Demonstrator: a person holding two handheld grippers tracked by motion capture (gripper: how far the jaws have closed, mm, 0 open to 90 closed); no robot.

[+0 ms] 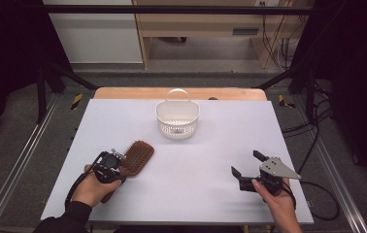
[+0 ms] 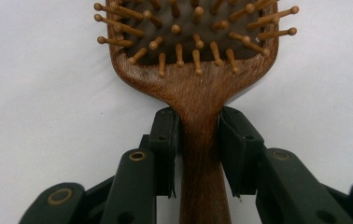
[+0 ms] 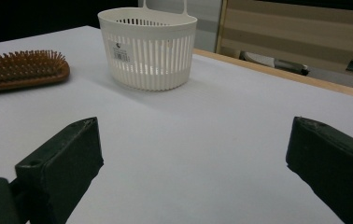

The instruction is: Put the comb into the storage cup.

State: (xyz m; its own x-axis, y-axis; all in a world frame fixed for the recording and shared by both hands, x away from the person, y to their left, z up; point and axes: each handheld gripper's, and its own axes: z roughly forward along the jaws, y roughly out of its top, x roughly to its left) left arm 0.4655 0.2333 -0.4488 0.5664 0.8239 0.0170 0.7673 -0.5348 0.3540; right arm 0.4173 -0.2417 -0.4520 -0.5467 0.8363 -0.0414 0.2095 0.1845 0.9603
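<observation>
White covers most of my table, with a strip of bare wood along its far edge, and everything I work with sits on that pale sheet. The largest thing on it is the white slatted basket, standing upright at the far middle with its thin handle raised; in my right gripper view it has a small label on its near wall. Next comes the wooden hairbrush, lying flat on the left side of the table, nearer to me than the basket and well apart from it, bristles up and its head pointing toward the far right. My left gripper is closed on the brush's handle, right where the handle narrows below the head: both black pads press against the wood, one on each side. My left hand sits at the near left around that tool. My right gripper rests at the near right, well away from brush and basket, its jaws spread wide with nothing between them but bare table.
</observation>
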